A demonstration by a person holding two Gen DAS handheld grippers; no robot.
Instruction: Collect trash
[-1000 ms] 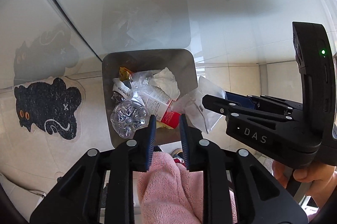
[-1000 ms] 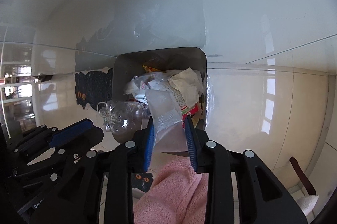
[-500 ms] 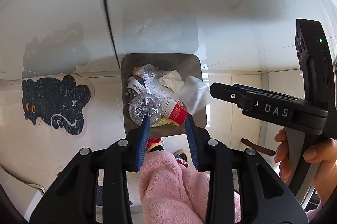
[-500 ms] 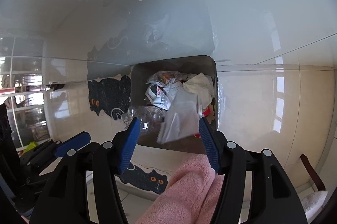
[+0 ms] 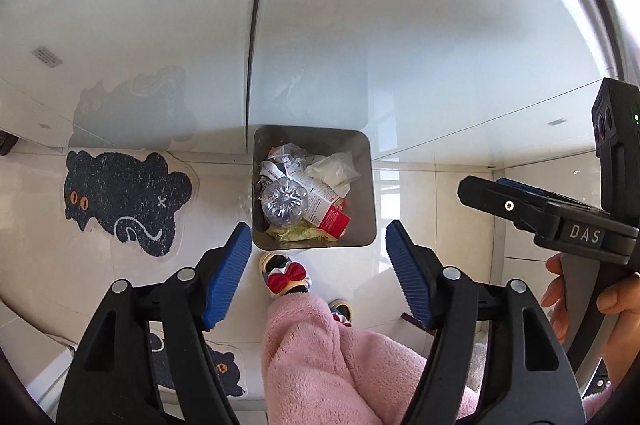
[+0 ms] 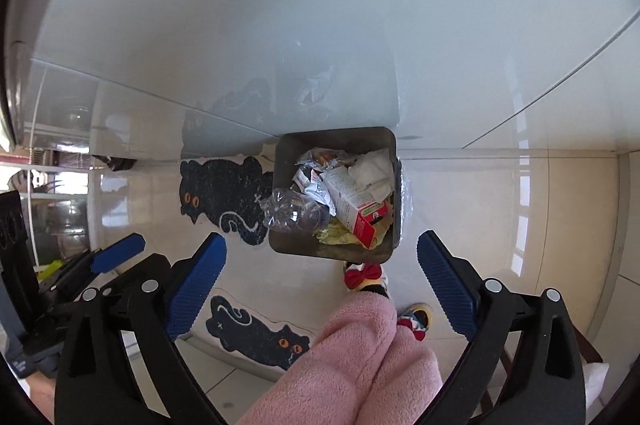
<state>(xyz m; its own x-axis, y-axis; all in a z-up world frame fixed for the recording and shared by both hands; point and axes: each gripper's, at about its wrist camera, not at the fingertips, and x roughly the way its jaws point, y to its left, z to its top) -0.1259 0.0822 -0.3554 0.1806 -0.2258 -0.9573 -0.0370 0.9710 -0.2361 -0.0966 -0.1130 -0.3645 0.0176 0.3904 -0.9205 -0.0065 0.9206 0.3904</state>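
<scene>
The left gripper is opening with nothing between its pads, the plastic bottle it was pinching now lying in the grey bin. The right gripper is spreading wide too, its clear bag dropped among the trash, so both loads are looking delivered.

Bin is sitting on the floor against the wall, directly ahead of and below both grippers. Bottle is lying in the bin's left side, carton just right of it, crumpled paper behind the carton toward the wall, wrapper lying under them at the near edge. Cat mat is lying left of the bin; second cat mat is lying nearer, behind the first. Slippered foot is standing just in front of the bin, between bin and person.
</scene>
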